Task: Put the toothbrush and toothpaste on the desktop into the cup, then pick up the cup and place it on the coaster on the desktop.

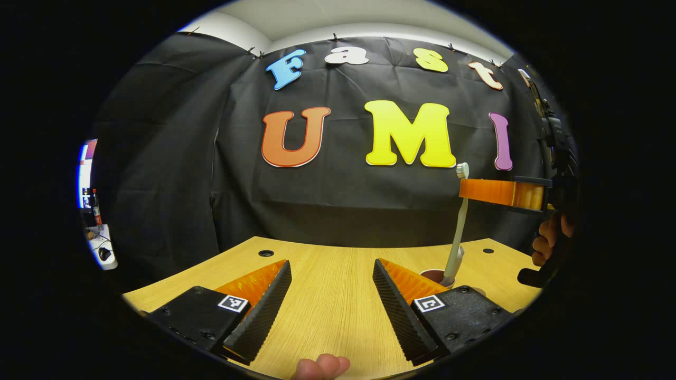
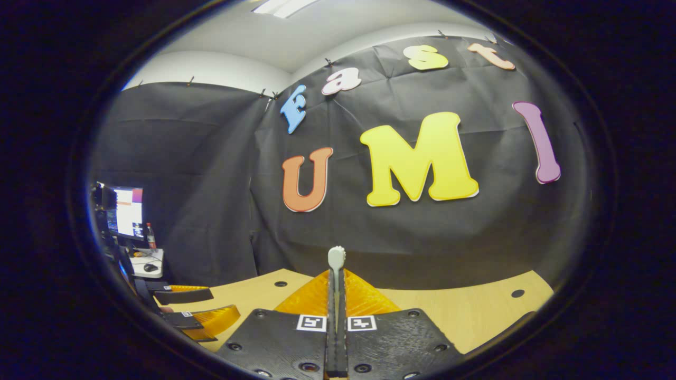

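The toothbrush stands upright, head up, pinched between the closed jaws of the right gripper, its lower end inside the cup at the table's far right. The left gripper hovers nearby, jaws wide and empty.

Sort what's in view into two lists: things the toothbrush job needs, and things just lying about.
Job:
toothbrush, upright, clamped in the right gripper, its lower end in the cup
cup
left gripper, open over the desktop

Lying about:
monitor
bottle
computer mouse
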Available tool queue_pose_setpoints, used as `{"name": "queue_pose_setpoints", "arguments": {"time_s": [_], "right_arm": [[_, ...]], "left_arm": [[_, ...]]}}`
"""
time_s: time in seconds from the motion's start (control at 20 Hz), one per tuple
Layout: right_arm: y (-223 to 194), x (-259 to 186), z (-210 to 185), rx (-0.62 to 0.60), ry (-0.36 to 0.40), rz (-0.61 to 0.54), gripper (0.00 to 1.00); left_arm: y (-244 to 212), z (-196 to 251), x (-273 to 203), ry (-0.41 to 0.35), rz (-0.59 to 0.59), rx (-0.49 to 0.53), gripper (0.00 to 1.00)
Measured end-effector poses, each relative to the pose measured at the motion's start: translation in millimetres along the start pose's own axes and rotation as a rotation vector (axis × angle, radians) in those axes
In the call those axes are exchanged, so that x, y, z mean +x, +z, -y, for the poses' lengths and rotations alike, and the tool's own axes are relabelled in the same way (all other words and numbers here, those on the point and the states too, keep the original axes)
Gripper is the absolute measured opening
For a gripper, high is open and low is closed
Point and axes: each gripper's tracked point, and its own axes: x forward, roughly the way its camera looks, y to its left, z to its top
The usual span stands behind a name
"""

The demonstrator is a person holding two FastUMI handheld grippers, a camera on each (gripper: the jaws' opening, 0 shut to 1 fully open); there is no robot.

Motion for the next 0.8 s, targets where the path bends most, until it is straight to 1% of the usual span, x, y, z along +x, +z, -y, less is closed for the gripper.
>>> {"name": "queue_pose_setpoints", "arguments": {"time_s": [0.05, 0.1, 0.2, 0.25, 0.3, 0.45, 0.55, 0.6, 0.7, 0.8], "right_arm": [[-3, 5, 3, 0.003, -0.005, -0.002, 0.02], [-5, 8, 5, 0.008, -0.009, -0.001, 0.0], [-6, 16, 11, 0.02, -0.024, 0.006, 0.0], [-7, 18, 14, 0.02, -0.035, 0.007, 0.02], [-8, 20, 17, 0.021, -0.045, 0.005, 0.0], [-17, 26, 23, 0.044, -0.052, -0.018, 0.0], [-29, 25, 25, 0.025, -0.06, -0.046, 0.02], [-37, 25, 24, 0.007, -0.056, -0.064, 0.01], [-49, 19, 23, -0.018, -0.045, -0.101, 0.07], [-54, 9, 17, -0.008, -0.015, -0.124, 0.45]], "left_arm": [[-4, 0, 1, 0.003, -0.008, -0.001, 0.98], [-8, 0, 0, 0.004, -0.018, -0.003, 0.98], [-12, -3, 0, 0.01, -0.029, -0.004, 0.98], [-12, -5, 0, 0.013, -0.028, -0.004, 0.98], [-11, -5, 0, 0.016, -0.025, -0.003, 0.98], [-9, -4, 2, 0.016, -0.016, 0.001, 0.98], [-9, 3, 6, 0.007, -0.021, -0.007, 0.98], [-12, 6, 6, -0.001, -0.026, -0.017, 0.98], [-15, 14, 7, -0.013, -0.038, -0.035, 0.98], [-16, 17, 7, -0.008, -0.046, -0.029, 0.98]]}}
